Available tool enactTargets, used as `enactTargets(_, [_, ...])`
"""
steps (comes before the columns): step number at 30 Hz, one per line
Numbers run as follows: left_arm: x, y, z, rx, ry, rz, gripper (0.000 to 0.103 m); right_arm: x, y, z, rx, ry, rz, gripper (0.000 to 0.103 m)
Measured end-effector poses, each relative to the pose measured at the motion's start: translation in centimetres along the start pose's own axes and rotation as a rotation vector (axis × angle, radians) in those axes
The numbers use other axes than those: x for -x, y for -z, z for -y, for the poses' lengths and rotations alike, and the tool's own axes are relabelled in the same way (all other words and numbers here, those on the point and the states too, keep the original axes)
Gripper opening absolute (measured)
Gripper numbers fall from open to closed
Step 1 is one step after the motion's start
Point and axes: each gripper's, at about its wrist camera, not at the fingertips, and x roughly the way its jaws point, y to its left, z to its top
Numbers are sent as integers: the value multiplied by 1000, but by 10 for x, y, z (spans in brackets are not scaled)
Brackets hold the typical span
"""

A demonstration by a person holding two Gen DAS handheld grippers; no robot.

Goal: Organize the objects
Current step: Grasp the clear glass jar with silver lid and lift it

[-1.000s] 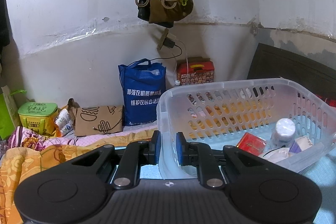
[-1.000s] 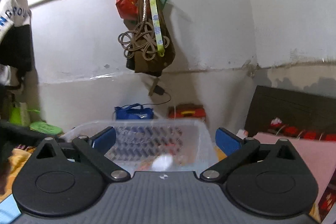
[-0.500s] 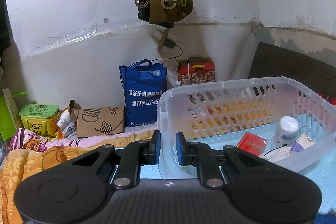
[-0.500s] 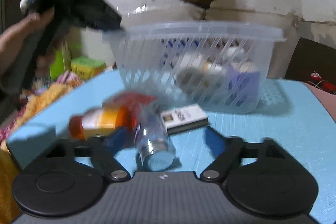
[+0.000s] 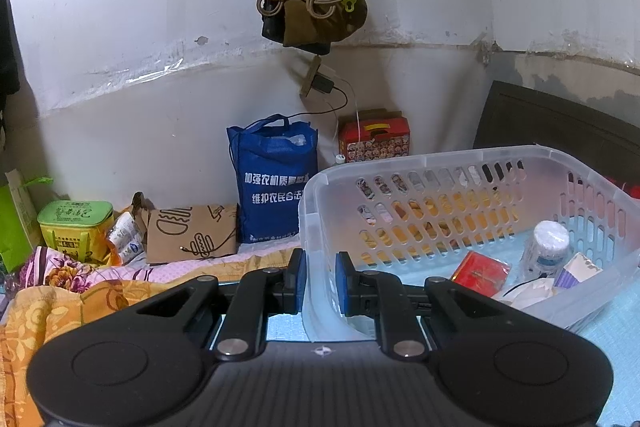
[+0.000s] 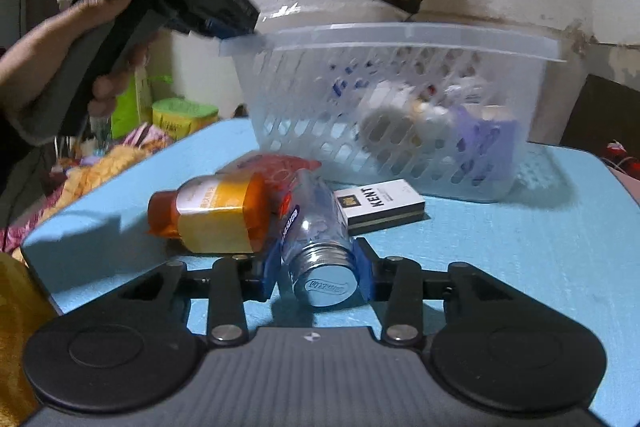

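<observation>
A clear bottle (image 6: pixel 316 227) with a silver cap lies on the blue table (image 6: pixel 520 247), cap toward me. My right gripper (image 6: pixel 318 267) is closing on it, and its blue pads touch both sides of the neck. An orange bottle (image 6: pixel 212 215), a red packet (image 6: pixel 280 167) and a white Kent box (image 6: pixel 380 207) lie right beside it. Behind stands a translucent slotted basket (image 5: pixel 440 159). My left gripper (image 5: pixel 320 279) is shut on its near corner rim. Inside it are a red box (image 5: pixel 482 267), a white-capped bottle (image 5: pixel 548 247) and a purple box (image 5: pixel 576 269).
A person's hand (image 6: pixel 80 47) holds the left gripper at the basket's (image 6: pixel 400 35) corner. Against the wall stand a blue bag (image 5: pixel 272 195), a red tin (image 5: pixel 374 141), a brown paper bag (image 5: pixel 192 235) and a green tin (image 5: pixel 74 223). Patterned bedding lies left of the table.
My right gripper has dropped from above the basket to the table and its jaws have narrowed around the clear bottle. The left gripper and the basket have stayed put.
</observation>
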Motion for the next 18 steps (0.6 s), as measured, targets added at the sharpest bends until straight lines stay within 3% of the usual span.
enactTargets(8, [0,0,1,-9,-7,2,19,35,3,25,-122,45,117,43])
enactTargets(18, [1,-1,-1,-9,-10,2,19,40,6,36,-170,64,142,43])
